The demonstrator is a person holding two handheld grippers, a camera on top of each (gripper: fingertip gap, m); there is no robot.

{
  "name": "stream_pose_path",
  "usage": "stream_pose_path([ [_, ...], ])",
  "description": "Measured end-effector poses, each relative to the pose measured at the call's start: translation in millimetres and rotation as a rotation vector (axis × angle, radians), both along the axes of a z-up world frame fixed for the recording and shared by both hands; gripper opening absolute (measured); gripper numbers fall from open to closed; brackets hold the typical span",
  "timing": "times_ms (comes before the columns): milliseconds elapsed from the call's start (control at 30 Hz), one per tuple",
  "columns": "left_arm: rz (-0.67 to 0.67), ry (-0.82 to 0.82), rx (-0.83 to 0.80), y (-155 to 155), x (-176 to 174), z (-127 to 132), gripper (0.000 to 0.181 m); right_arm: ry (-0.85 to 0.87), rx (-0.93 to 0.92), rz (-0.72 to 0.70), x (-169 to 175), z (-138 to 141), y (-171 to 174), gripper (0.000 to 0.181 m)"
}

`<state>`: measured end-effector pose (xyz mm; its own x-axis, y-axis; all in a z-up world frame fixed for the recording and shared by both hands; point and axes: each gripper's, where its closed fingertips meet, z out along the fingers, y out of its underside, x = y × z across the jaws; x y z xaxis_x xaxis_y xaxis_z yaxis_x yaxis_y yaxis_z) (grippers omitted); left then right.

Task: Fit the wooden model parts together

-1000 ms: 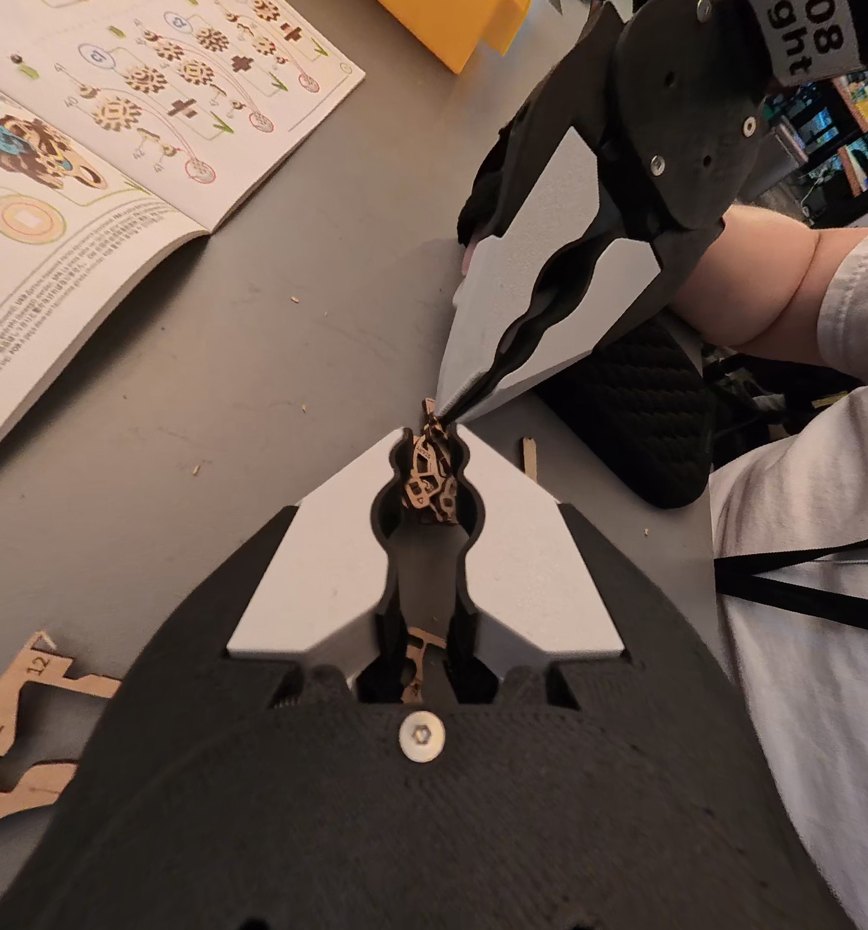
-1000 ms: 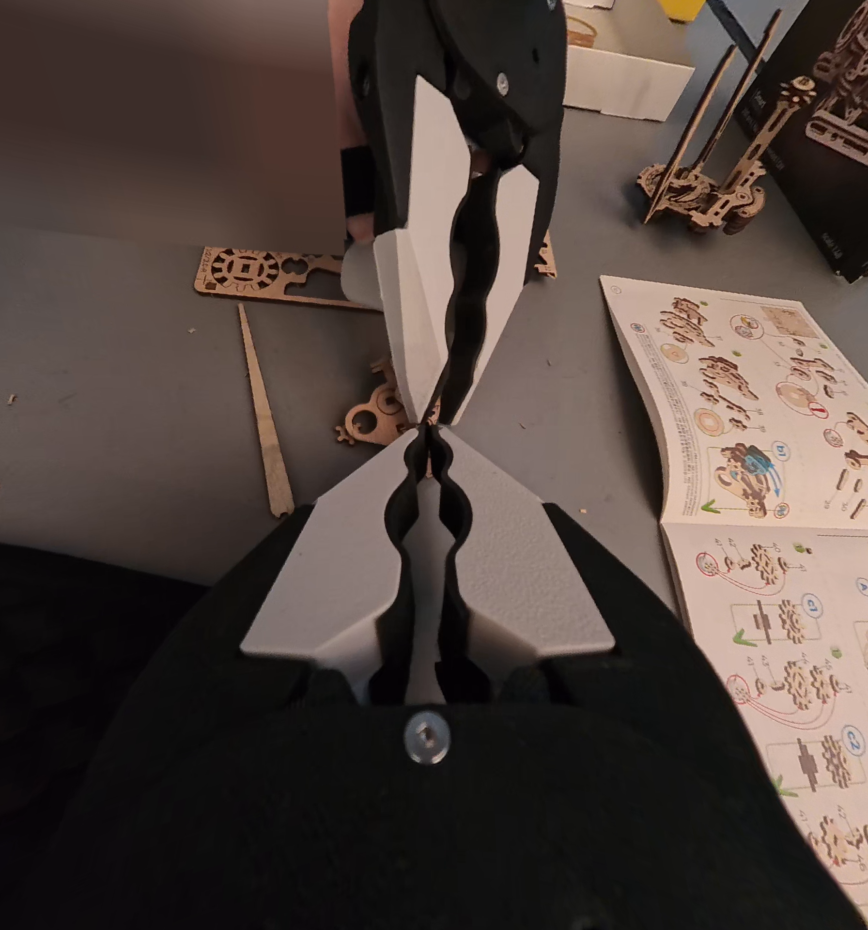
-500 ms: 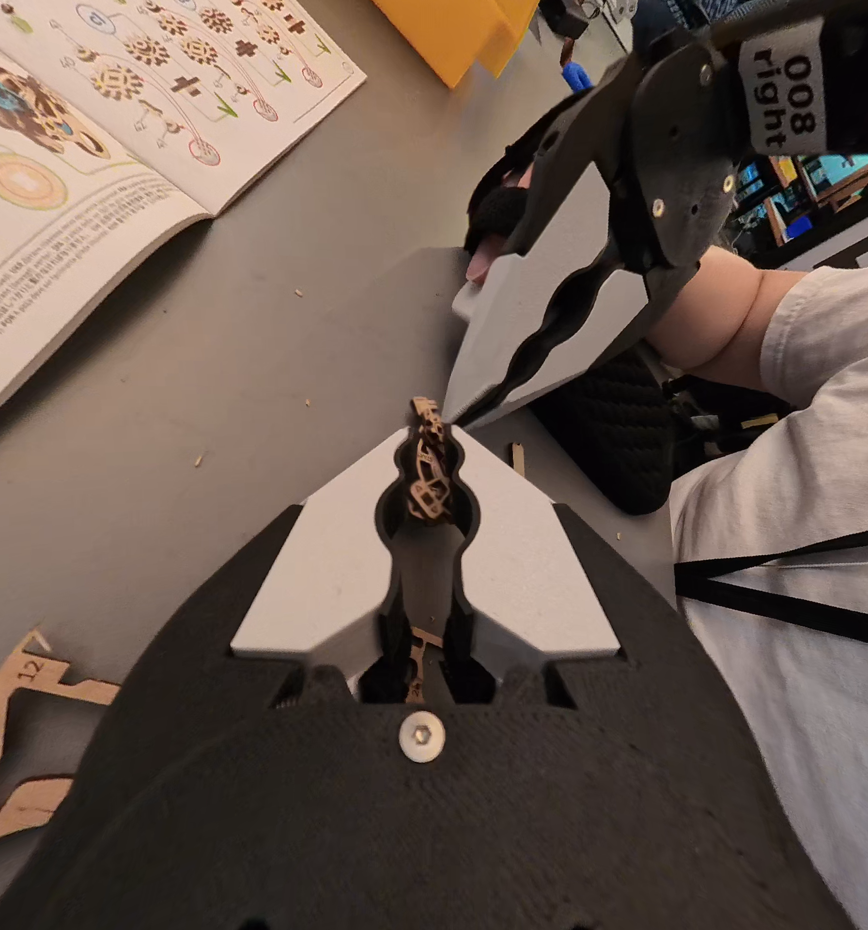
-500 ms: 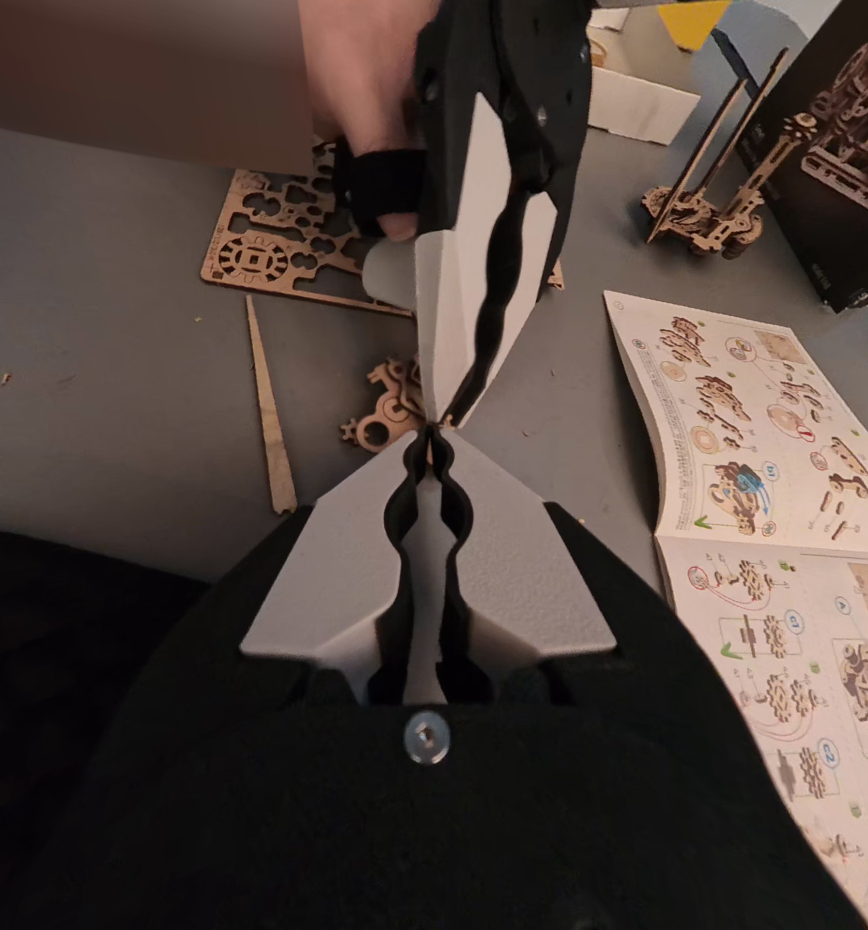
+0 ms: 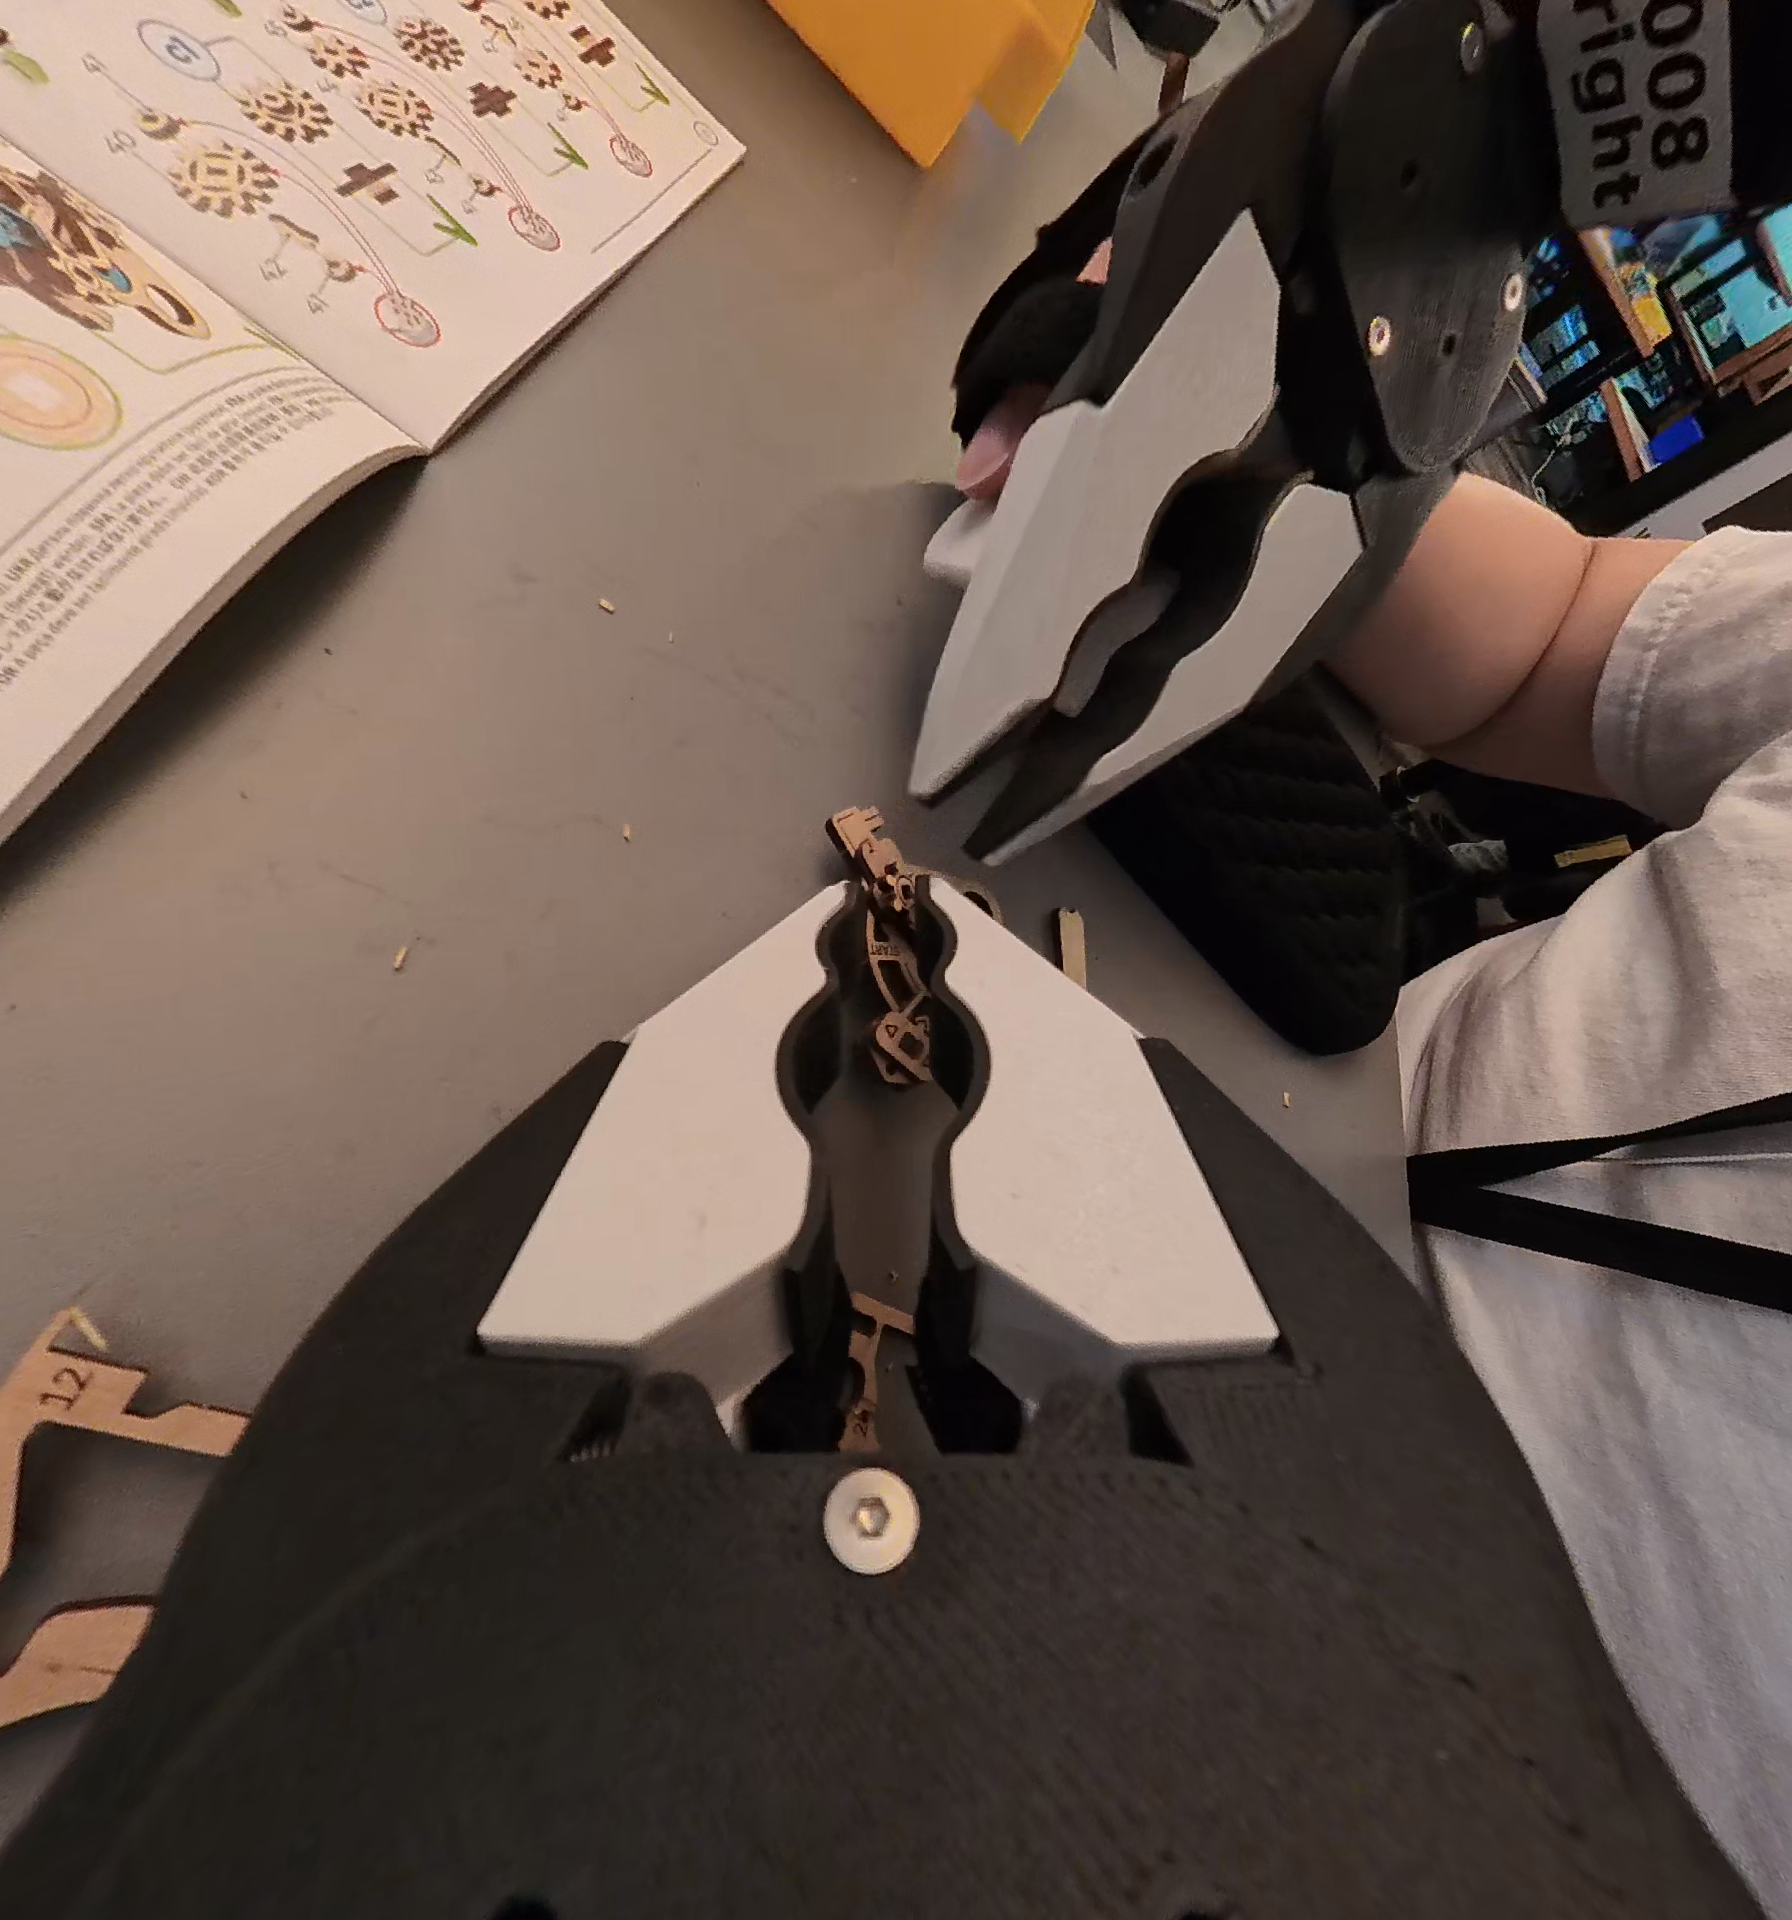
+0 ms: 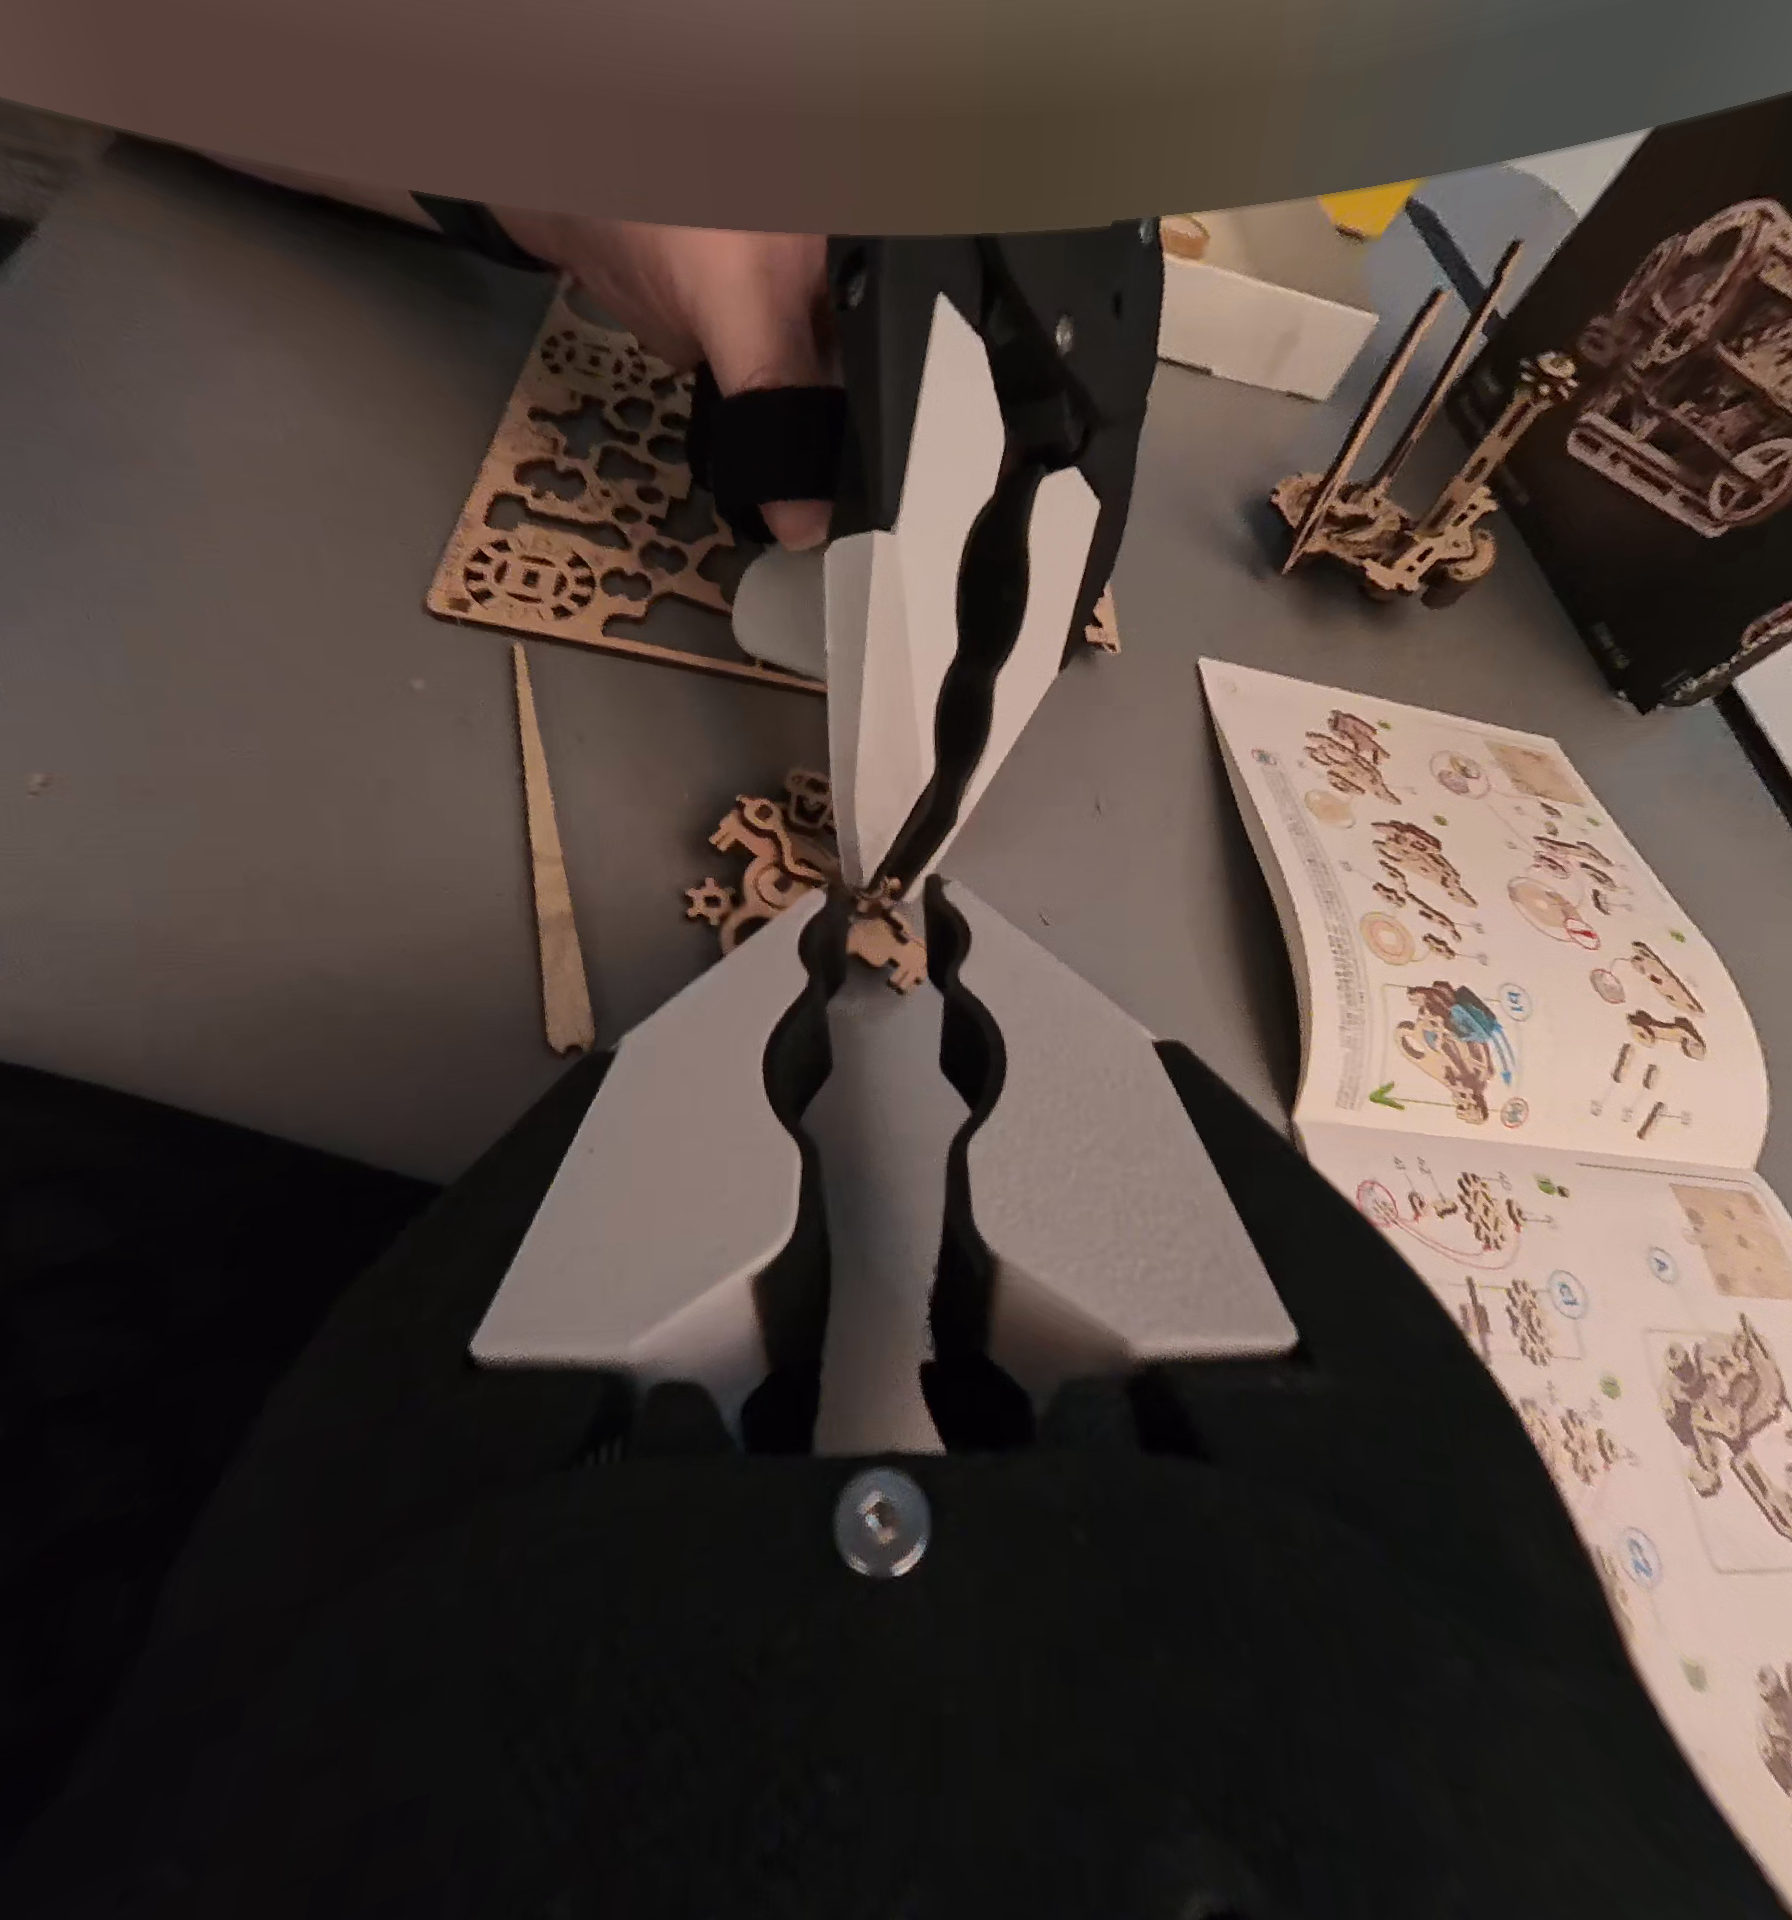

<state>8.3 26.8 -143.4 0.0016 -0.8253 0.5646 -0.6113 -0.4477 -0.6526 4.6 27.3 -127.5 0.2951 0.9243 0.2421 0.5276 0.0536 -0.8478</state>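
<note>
My left gripper (image 5: 884,894) is shut on a thin wooden model part (image 5: 897,997). The part runs edge-on between the jaws, and its notched end sticks out past the tips. My right gripper (image 6: 876,904) is open, with a clear gap between its fingertips. In the right wrist view the left gripper (image 6: 876,883) comes down from above. Its tips meet mine, and the small end of the wooden part (image 6: 887,945) hangs in the gap between my open fingers. In the left wrist view the right gripper (image 5: 949,821) sits just right of and beyond the part's end, apart from it.
An open instruction booklet (image 6: 1494,987) lies on the right of the grey table, and also shows in the left wrist view (image 5: 248,312). A cut-out wooden sheet (image 6: 580,520), a wooden sliver (image 6: 549,852), loose wooden parts (image 6: 767,862), a part-built model (image 6: 1391,520) and a black box (image 6: 1723,395) lie around. Both grippers' tips are close together, under 4 cm apart. From the right gripper's tips to the wooden sliver (image 6: 549,852) is close to 6 centimeters.
The right gripper has opened and drawn slightly back from the left gripper's tip. The wooden part stays in the left gripper and now sticks out farther, turned more edge-on.
</note>
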Motion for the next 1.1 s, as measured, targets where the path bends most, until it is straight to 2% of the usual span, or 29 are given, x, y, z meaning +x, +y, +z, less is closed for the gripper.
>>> stream_pose_path([
  [233, 0.005, -0.029, -0.038, 0, 0, 6, 0.012, -0.021, -0.015, 0.005, 0, -7, 0, 0.016],
  [367, 0.017, -0.069, -0.031, 3, -2, 17, 0.023, -0.027, -0.02, 0.003, 2, -8, 1, 0.018],
  [467, -0.009, -0.016, 0.051, -1, -8, 15, 0.036, -0.03, -0.035, -0.003, 5, -9, 3, 0.023],
  [567, -0.028, 0.091, 0.234, -2, -9, -2, 0.044, -0.028, -0.066, 0.004, 4, -11, 3, 0.026],
  [700, -0.064, 0.104, 0.252, -12, -5, -5, 0.043, -0.046, -0.077, 0.023, 3, -14, 0, 0.027],
  [1100, -0.083, 0.127, 0.24, -6, -15, -7, 0.031, -0.076, -0.114, 0.032, 3, -19, -5, 0.023],
])
